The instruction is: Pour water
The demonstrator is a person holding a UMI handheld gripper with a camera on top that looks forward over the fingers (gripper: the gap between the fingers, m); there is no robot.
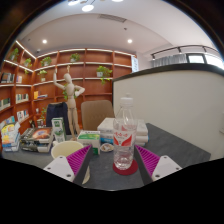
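Gripper (111, 165) at bottom centre of frame, fingers spread wide, holding nothing. Clear plastic bottle (124, 133) with red label stands upright on grey table (180, 145), centre frame, between finger tips and slightly beyond them, gap on each side. Yellow-rimmed bowl (67, 149) lower left, beside left finger. Wooden mannequin (69, 97) and bookshelves (20, 85) in left background.

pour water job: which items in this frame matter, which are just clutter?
Relevant: clear plastic bottle with red label, standing between the open gripper fingers, gaps either side; yellowish bowl left of it.

Clutter: stacked boxes behind, wooden mannequin, bookshelves.
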